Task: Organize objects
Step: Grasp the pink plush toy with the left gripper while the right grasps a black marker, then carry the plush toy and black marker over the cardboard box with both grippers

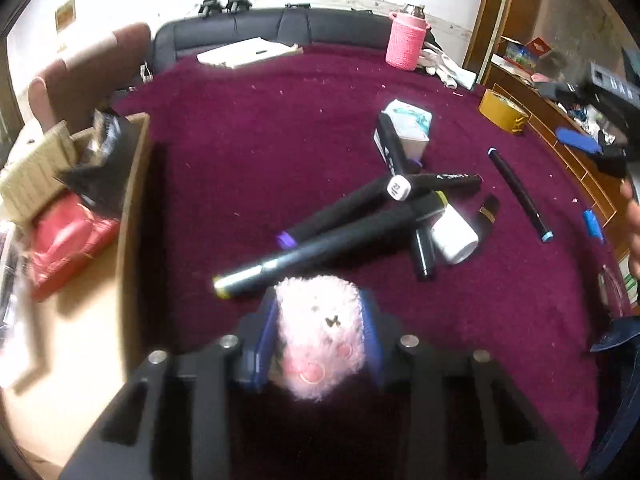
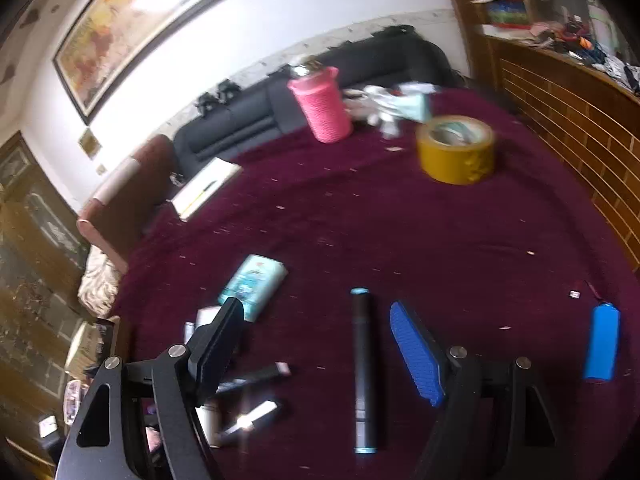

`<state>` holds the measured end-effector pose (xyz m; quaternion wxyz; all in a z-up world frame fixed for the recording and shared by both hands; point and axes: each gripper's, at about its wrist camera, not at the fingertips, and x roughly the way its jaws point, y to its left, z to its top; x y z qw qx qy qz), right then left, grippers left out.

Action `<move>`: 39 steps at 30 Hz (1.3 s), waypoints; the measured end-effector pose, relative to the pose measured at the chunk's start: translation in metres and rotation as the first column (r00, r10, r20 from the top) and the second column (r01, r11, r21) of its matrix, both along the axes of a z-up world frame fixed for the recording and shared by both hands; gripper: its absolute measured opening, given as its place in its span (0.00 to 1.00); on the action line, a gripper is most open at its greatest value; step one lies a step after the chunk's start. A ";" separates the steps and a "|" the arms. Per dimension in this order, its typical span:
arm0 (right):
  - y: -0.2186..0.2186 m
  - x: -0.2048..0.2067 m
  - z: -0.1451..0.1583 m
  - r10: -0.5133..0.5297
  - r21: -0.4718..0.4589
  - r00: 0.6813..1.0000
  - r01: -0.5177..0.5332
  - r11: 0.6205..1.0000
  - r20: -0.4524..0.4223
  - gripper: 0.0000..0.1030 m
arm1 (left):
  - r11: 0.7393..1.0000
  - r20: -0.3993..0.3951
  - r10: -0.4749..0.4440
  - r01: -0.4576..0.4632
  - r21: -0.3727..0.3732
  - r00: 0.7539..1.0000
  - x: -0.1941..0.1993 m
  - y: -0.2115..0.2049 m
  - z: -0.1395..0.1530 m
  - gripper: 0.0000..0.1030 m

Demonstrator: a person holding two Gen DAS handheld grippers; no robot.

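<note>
A pink fluffy toy (image 1: 320, 344) with a small stitched face sits between the blue pads of my left gripper (image 1: 320, 304), which is shut on it just above the maroon cloth (image 1: 248, 128). Beyond it lies a heap of several black markers (image 1: 352, 220), a white bottle (image 1: 454, 236) and a small teal-and-white box (image 1: 408, 128). My right gripper (image 2: 316, 312) stands open over the cloth. A black marker with light-blue caps (image 2: 364, 372) lies below the gap between its fingers, untouched. A blue cylinder (image 2: 602, 344) lies to its right.
A cardboard box (image 1: 134, 200) holding a red bag (image 1: 68, 240) stands at the cloth's left edge. A yellow tape roll (image 2: 456, 148), a pink knit-covered bottle (image 2: 322, 104) and a white notebook (image 2: 204, 192) sit farther back. A wooden rail (image 2: 560, 112) borders the right side.
</note>
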<state>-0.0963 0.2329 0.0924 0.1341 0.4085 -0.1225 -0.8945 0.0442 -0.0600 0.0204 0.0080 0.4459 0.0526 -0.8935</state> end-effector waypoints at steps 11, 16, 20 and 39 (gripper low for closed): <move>-0.022 -0.016 -0.055 0.069 0.184 0.980 -0.104 0.977 0.187 0.32 | 0.999 -0.008 -0.036 0.036 0.024 0.999 -0.003 0.007 -0.001 0.38; -0.033 -0.012 -0.061 0.071 0.290 0.984 -0.118 0.950 0.165 0.15 | 0.999 -0.005 -0.036 0.036 0.006 0.999 -0.003 0.010 -0.002 0.38; -0.033 -0.008 -0.058 0.085 0.247 0.987 -0.116 0.962 0.135 0.15 | 0.999 0.001 -0.044 0.044 -0.016 0.999 -0.004 0.014 -0.002 0.39; -0.051 0.027 0.004 0.249 -0.145 0.951 -0.277 0.950 -0.184 0.16 | 0.993 -0.027 -0.018 0.021 0.119 0.999 0.002 -0.005 -0.001 0.33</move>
